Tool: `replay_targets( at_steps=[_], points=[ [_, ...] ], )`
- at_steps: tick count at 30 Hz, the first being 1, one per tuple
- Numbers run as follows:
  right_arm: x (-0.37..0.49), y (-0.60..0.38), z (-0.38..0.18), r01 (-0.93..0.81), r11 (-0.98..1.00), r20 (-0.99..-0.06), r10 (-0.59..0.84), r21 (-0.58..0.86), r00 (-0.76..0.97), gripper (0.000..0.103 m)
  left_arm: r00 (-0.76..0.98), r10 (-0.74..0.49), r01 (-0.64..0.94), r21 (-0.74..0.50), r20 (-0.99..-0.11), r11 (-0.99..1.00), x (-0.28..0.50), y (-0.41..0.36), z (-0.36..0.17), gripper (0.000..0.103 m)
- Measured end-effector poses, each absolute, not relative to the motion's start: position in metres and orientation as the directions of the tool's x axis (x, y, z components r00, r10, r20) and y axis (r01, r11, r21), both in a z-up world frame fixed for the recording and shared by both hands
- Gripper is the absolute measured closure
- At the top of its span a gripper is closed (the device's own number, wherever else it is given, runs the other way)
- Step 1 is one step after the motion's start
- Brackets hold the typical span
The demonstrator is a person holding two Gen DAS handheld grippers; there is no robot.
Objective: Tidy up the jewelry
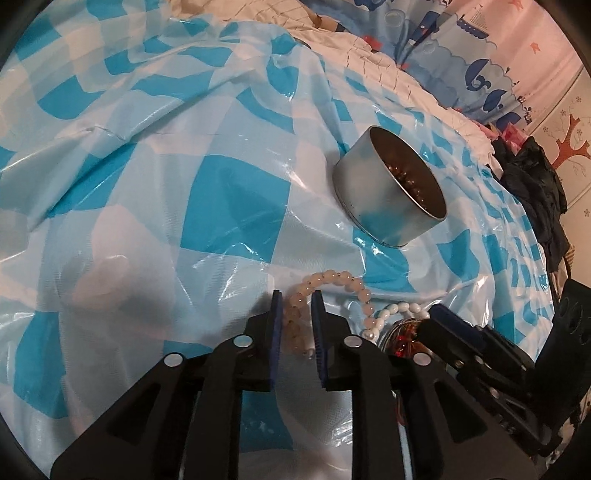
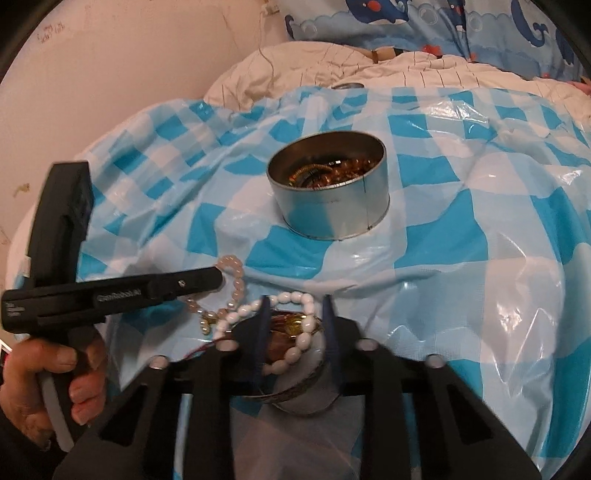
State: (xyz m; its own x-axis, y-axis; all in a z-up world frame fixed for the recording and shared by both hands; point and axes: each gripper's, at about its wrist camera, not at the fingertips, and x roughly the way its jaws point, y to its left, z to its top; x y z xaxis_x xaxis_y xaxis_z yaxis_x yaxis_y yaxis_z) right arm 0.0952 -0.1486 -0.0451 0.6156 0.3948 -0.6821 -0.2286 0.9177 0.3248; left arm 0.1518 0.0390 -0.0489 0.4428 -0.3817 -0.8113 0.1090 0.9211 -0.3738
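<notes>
A round metal tin (image 1: 388, 192) (image 2: 328, 188) holding brown and gold jewelry stands on the blue-checked plastic sheet (image 1: 147, 184). A pale pink bead bracelet (image 1: 332, 284) (image 2: 232, 275) lies between the fingers of my left gripper (image 1: 297, 304) (image 2: 218, 278), whose jaws are narrowly apart around it. A white bead bracelet (image 1: 384, 314) (image 2: 295, 328) lies over a gold and brown bangle (image 2: 291, 323). My right gripper (image 2: 295, 310) (image 1: 439, 314) is open around the white beads and bangle.
A silver bangle (image 2: 295, 391) lies under the right gripper. A white quilt (image 2: 332, 70) and blue whale-print bedding (image 2: 443, 22) lie behind the sheet. Dark clothes (image 1: 532, 184) hang at the right. A hand (image 2: 55, 373) holds the left gripper's handle.
</notes>
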Motion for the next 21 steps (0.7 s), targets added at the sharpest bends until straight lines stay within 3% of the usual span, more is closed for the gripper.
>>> replay_targets(
  at_steps=[2,9,13,15,17,21],
  points=[
    [0.095,-0.149,-0.045,-0.225,0.920,-0.683,0.390,0.322,0.617,0.094,0.442,-0.385,0.112,-0.376,-0.810,0.920,0.152,0.037,-0.049,0.081],
    [0.082,-0.157,-0.027,-0.254,0.899,-0.614,0.430,0.356,0.662,0.095,0.440,-0.390,0.116,-0.379,-0.809,0.918,0.152,0.032,-0.050,0.076],
    [0.069,-0.178,-0.004,-0.285,0.846,-0.516,0.508,0.451,0.690,0.095,0.436,-0.397,0.115,-0.388,-0.807,0.915,0.153,0.033,-0.050,0.076],
    [0.062,-0.190,0.008,-0.300,0.817,-0.459,0.536,0.492,0.708,0.102,0.436,-0.398,0.115,-0.389,-0.807,0.914,0.153,0.033,-0.051,0.076],
    [0.058,-0.201,0.016,-0.306,0.794,-0.415,0.553,0.525,0.722,0.102,0.436,-0.399,0.117,-0.388,-0.807,0.914,0.153,0.033,-0.051,0.074],
    [0.068,-0.220,0.010,-0.234,0.796,-0.461,0.532,0.558,0.710,0.101,0.437,-0.398,0.125,-0.384,-0.807,0.915,0.153,0.031,-0.051,0.070]
  ],
)
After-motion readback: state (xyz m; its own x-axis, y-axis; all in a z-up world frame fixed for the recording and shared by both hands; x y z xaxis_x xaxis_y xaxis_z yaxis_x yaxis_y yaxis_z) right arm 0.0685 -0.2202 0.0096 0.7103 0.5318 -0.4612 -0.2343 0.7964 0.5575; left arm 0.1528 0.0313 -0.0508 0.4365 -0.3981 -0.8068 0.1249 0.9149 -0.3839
